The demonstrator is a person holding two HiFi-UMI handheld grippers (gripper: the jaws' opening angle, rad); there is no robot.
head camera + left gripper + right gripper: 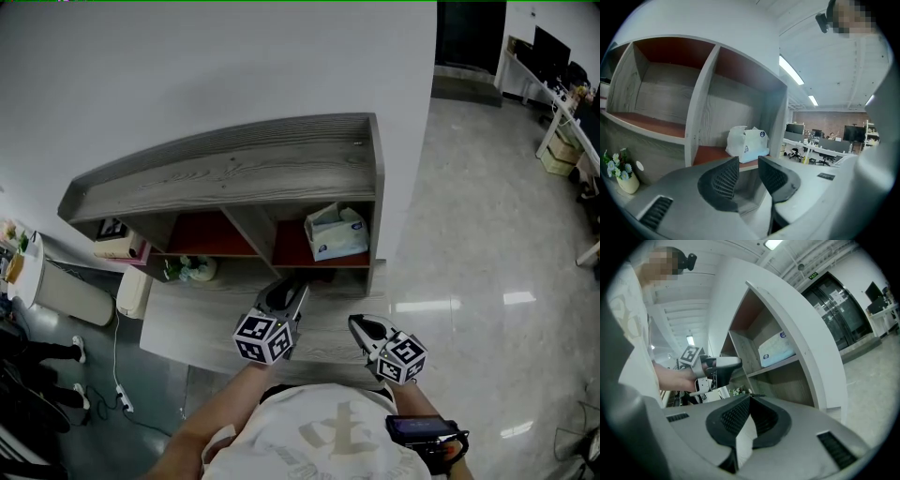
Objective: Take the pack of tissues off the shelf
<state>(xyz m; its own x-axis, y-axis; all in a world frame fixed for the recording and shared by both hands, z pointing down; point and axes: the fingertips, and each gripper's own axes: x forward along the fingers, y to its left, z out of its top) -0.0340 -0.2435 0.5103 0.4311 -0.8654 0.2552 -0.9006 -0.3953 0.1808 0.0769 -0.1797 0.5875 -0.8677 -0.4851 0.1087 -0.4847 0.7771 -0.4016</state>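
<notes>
The pack of tissues [336,232], pale blue and white, lies in the right compartment of the grey wooden shelf [234,169], on its red board. My left gripper [286,292] hovers over the lower ledge just in front of that compartment, a little left of the pack. Its jaws stand apart with nothing between them. In the left gripper view the pack [746,143] sits straight beyond the left gripper [748,159]. My right gripper [361,326] hangs back near my body, jaws together and empty. In the right gripper view the right gripper [750,397] faces the pack [776,349] from the side.
A small pot of flowers [192,270] stands on the lower ledge at the left. A box with a square marker [117,239] sits at the shelf's left end, with a white bin [66,291] beside it. Shiny floor and office desks [562,112] lie to the right.
</notes>
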